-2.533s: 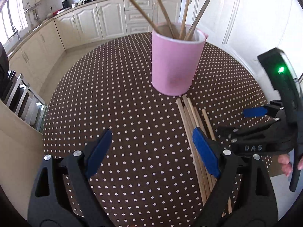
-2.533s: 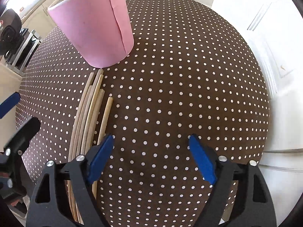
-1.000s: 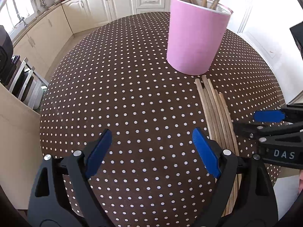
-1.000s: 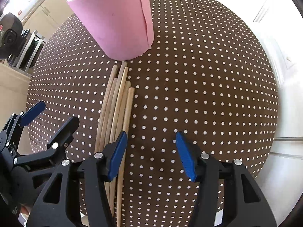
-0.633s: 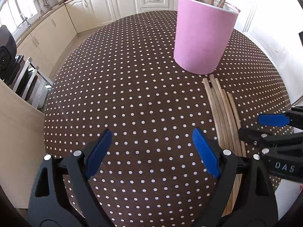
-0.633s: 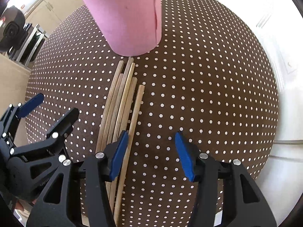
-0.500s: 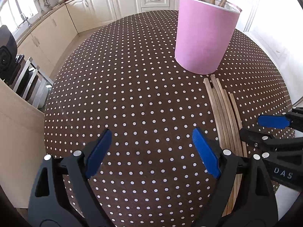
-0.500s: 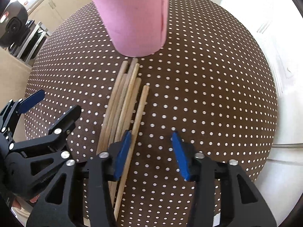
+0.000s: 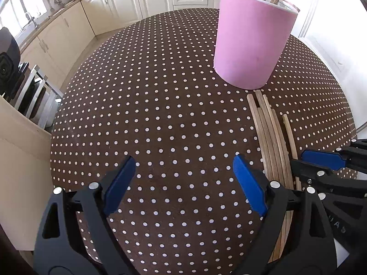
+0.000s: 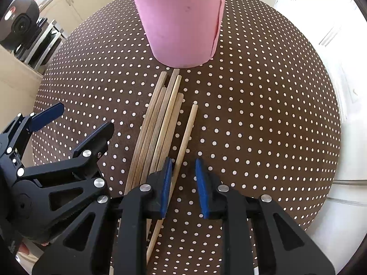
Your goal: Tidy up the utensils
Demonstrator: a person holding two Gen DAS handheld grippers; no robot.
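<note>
A pink cup [image 9: 252, 43] stands on the dotted brown table [image 9: 160, 114] with several wooden chopsticks upright in it. A bundle of wooden chopsticks [image 10: 160, 123] lies flat in front of the cup [image 10: 181, 18]. One single chopstick [image 10: 185, 135] lies slightly apart on the right of the bundle. My right gripper [image 10: 182, 183] is low over the table, jaws narrowed around this single chopstick, a gap still showing beside it. My left gripper [image 9: 183, 183] is open and empty, left of the bundle [image 9: 270, 142].
Cream kitchen cabinets [image 9: 119, 6] run along the back left. A rack with dark boards [image 9: 27, 91] stands off the table's left edge. A white door [image 10: 321, 23] is at the right. The table edge curves close behind both grippers.
My right gripper has moved left over the bundle and lowered, and its jaws have narrowed around the rightmost chopstick. My left gripper has stayed open and drifted slightly left.
</note>
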